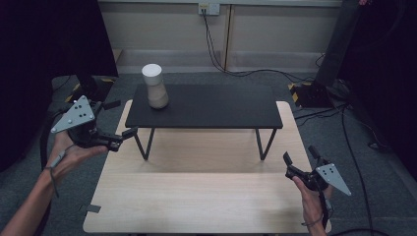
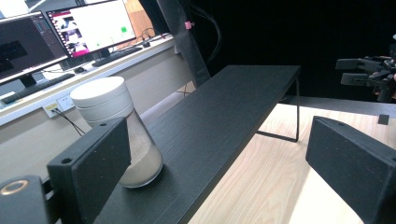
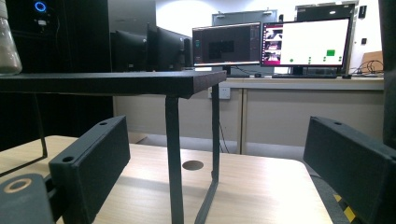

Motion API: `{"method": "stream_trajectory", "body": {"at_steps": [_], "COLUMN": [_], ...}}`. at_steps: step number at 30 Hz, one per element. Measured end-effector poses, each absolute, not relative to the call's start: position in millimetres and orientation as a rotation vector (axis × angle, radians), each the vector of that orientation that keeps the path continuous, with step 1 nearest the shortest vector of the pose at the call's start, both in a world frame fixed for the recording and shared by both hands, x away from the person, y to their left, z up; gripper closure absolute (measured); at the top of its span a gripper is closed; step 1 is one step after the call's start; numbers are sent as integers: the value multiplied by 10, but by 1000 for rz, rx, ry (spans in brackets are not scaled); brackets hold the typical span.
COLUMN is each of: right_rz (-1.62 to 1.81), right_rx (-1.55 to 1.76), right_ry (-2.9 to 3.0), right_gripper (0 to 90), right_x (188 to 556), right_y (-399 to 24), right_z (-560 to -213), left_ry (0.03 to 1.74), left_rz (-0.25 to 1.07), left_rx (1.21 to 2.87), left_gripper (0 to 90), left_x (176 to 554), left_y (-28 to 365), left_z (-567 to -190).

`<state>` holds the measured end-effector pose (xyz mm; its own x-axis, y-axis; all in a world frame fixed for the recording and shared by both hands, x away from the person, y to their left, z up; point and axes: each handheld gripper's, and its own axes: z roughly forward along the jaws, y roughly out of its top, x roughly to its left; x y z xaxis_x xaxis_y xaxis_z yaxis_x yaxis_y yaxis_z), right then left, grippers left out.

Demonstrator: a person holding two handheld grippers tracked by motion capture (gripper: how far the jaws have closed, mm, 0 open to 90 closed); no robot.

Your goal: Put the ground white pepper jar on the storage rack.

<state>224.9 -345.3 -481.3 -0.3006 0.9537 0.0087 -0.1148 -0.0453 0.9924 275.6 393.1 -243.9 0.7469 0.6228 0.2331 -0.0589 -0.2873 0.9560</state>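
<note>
On the left end of the black shelf [image 1: 204,105], which sits across the far half of the wooden table [image 1: 206,196], there's a jar [image 1: 155,86] with a white lid, standing upright so its long axis runs straight up, lid on top. The shelf itself runs left to right. The left gripper [image 1: 119,125] hangs off the table's left edge, aimed in toward the shelf, jaws wide apart with nothing between them. The right gripper [image 1: 300,157] is over the table's right front corner, jaws also spread and holding nothing, well apart from the jar.

The left gripper view gets the jar [image 2: 122,135] up close, and you can see sandy stuff filling its lower part, plus monitors [image 2: 60,32] on a desk behind. The right gripper view sits low, looking under the shelf [image 3: 112,83] at its thin legs [image 3: 173,158], and catches just the jar's base [image 3: 8,51] at the top left corner
</note>
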Motion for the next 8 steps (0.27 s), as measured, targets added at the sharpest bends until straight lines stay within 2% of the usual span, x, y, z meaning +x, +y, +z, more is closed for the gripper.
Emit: {"method": "stream_trajectory", "body": {"at_steps": [8], "right_rz": [1502], "right_rx": [977], "right_ry": [1324], "right_gripper": [62], "right_x": [2255], "right_y": [-3458], "right_z": [-4814], "left_ry": [452], "left_rz": [707], "left_rx": [1740], "left_gripper": [56], "left_x": [2762], "left_y": [3940], "left_z": [-2451]}}
